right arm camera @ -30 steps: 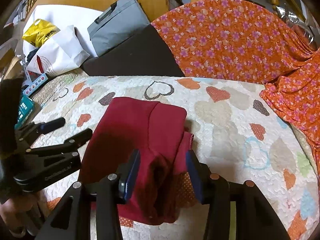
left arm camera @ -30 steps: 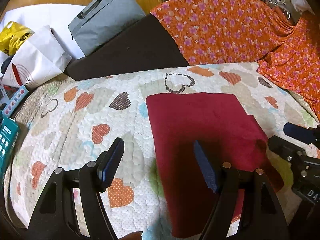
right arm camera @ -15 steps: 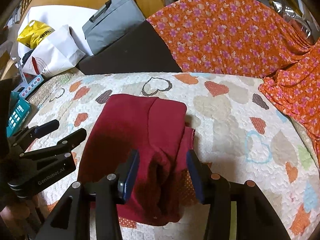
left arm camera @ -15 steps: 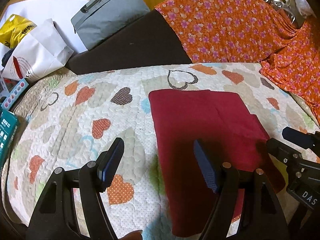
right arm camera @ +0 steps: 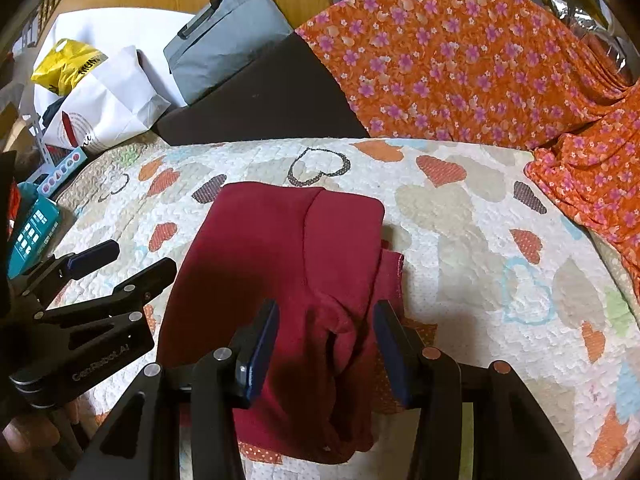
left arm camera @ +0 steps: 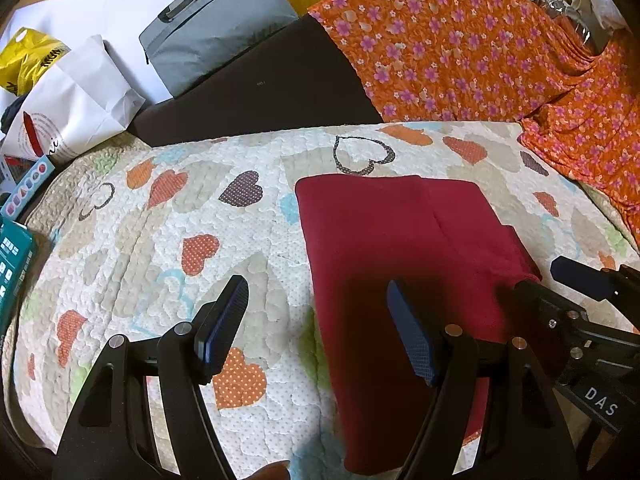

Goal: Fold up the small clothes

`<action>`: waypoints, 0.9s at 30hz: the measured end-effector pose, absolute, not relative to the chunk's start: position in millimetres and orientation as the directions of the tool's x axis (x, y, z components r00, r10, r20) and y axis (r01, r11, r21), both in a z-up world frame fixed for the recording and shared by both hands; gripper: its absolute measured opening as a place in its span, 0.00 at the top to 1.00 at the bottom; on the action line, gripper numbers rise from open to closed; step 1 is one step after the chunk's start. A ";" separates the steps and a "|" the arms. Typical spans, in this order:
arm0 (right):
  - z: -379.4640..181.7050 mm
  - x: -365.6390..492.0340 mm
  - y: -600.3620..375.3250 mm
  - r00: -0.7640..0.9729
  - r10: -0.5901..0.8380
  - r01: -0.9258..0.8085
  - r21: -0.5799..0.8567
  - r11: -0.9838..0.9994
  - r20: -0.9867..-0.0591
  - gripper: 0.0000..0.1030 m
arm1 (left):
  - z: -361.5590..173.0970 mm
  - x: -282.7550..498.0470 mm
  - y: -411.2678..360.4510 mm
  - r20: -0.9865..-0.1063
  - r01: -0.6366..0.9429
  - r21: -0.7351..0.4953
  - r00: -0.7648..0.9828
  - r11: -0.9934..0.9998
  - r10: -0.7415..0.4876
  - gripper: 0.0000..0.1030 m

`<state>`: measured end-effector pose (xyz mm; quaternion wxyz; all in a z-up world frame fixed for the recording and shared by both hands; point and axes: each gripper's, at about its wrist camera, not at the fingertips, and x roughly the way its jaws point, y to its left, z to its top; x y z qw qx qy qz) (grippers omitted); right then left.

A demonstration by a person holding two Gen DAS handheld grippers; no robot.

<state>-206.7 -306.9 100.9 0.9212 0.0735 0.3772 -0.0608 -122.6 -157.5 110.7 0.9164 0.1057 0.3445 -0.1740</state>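
While the red garment (right arm camera: 280,272) lies part-folded on the heart-print quilt (right arm camera: 480,240) | left hand-held gripper (left arm camera: 316,324) spread, empty beside its left edge | right hand-held gripper (right arm camera: 324,344) half-spread over rumpled near hem, not pinching | next, likely: nip hem, fold away.

Your surface is a bed covered by a quilt (left arm camera: 248,248), off-white, printed with hearts in orange, brown, beige and blue outline. A dark red garment (left arm camera: 400,248) lies flat on it, folded to a rough rectangle, with a rumpled bunch at its near right corner in your right wrist view. Along the far edge a dark cushion (left arm camera: 264,92) rests on the quilt. An orange floral cloth (left arm camera: 580,152) spills onto the quilt's far right corner.
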 end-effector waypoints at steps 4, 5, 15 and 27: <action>97.6 -204.5 -307.0 0.701 -0.053 0.166 0.091 0.982 -0.711 0.54 | 108.8 -123.4 -160.1 -0.670 0.397 0.080 0.700 0.914 -0.246 0.30; 97.2 -204.3 -307.0 0.701 -0.052 0.166 0.092 0.982 -0.712 0.54 | 108.6 -123.5 -160.4 -0.671 0.398 0.080 0.700 0.914 -0.246 0.30; 95.8 -204.2 -308.6 0.696 -0.052 0.170 0.094 0.981 -0.716 0.54 | 108.8 -123.3 -160.6 -0.671 0.398 0.079 0.699 0.914 -0.247 0.30; 93.9 -203.5 -307.5 0.689 -0.045 0.168 0.099 0.981 -0.723 0.54 | 108.1 -122.9 -160.1 -0.674 0.399 0.077 0.696 0.914 -0.247 0.30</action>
